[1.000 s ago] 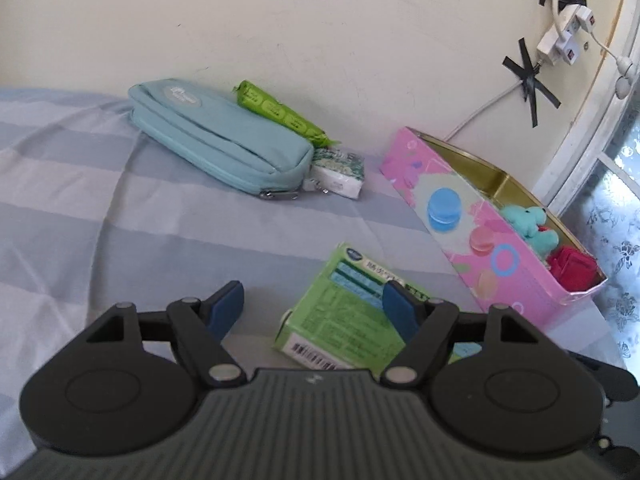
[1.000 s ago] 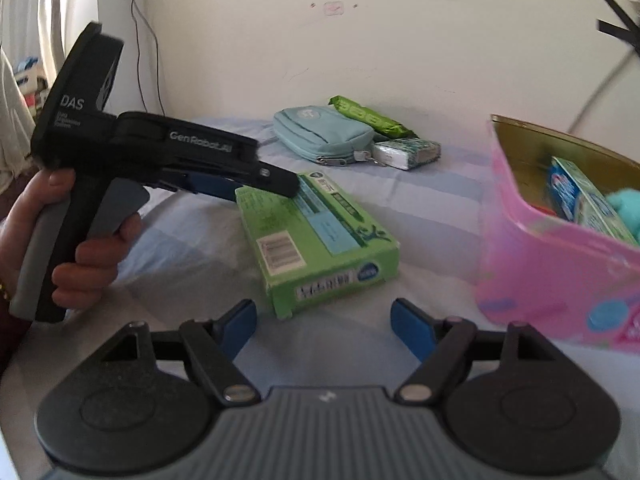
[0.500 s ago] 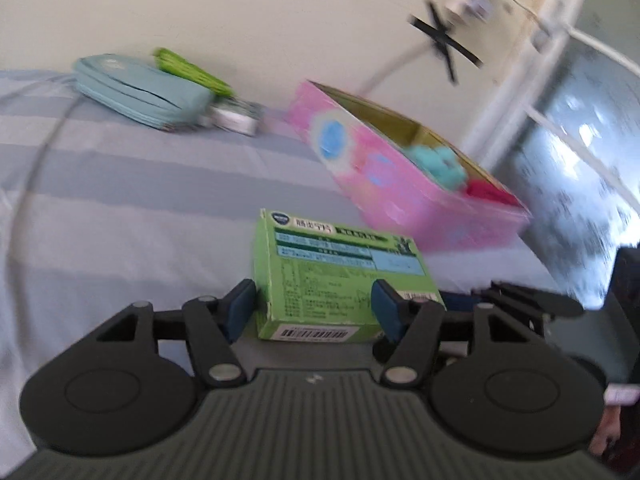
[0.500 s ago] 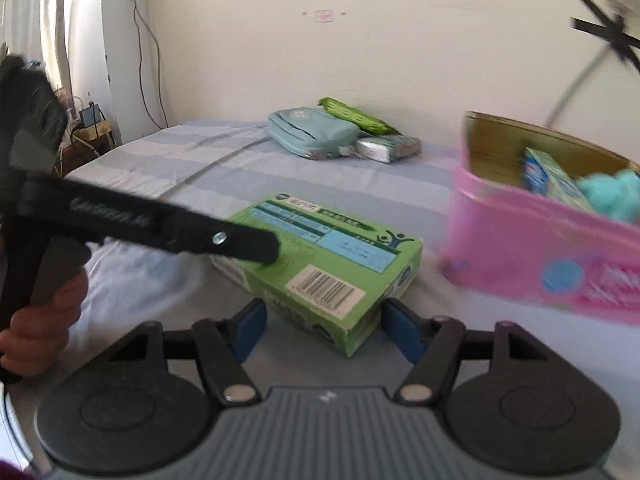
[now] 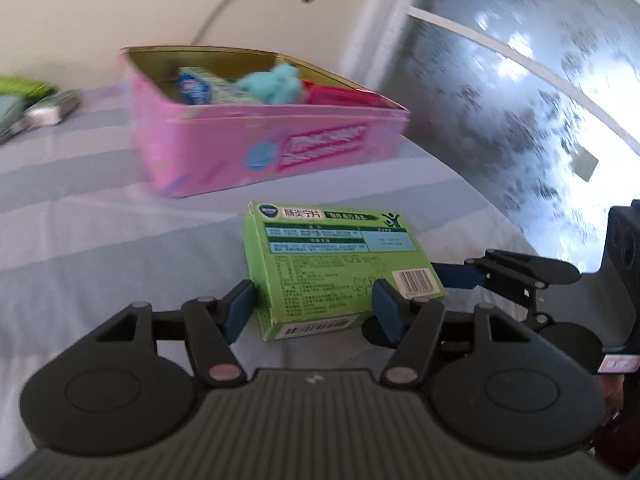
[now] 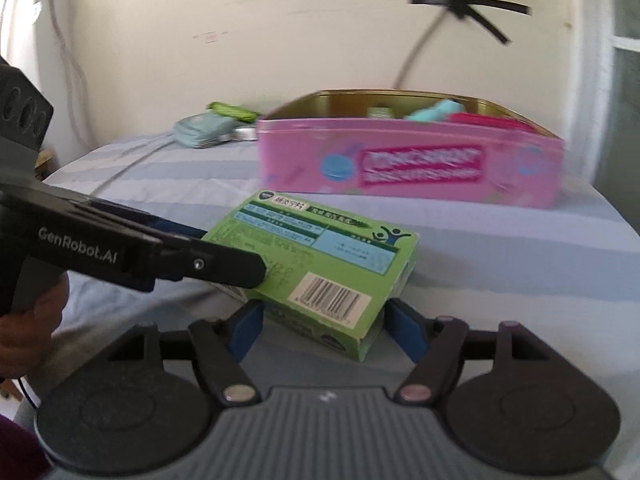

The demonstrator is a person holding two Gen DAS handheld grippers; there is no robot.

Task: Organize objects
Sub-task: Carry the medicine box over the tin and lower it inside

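Between the blue pads of both grippers, left gripper (image 5: 314, 312) and right gripper (image 6: 324, 330), lies the green box (image 5: 336, 268) on the striped sheet (image 5: 100, 232); whether either pair presses it, having just spread slightly, I cannot tell. Beyond it sits the open pink tin (image 5: 256, 144).

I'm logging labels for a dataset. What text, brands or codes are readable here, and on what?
"GenRobot.AI": side of the left gripper.
Green box: Chinese title, roughly "肠炎宁片"; fine print and barcode digits too small.
Pink tin: red banner lettering too blurred.
Pack inside tin: unreadable.
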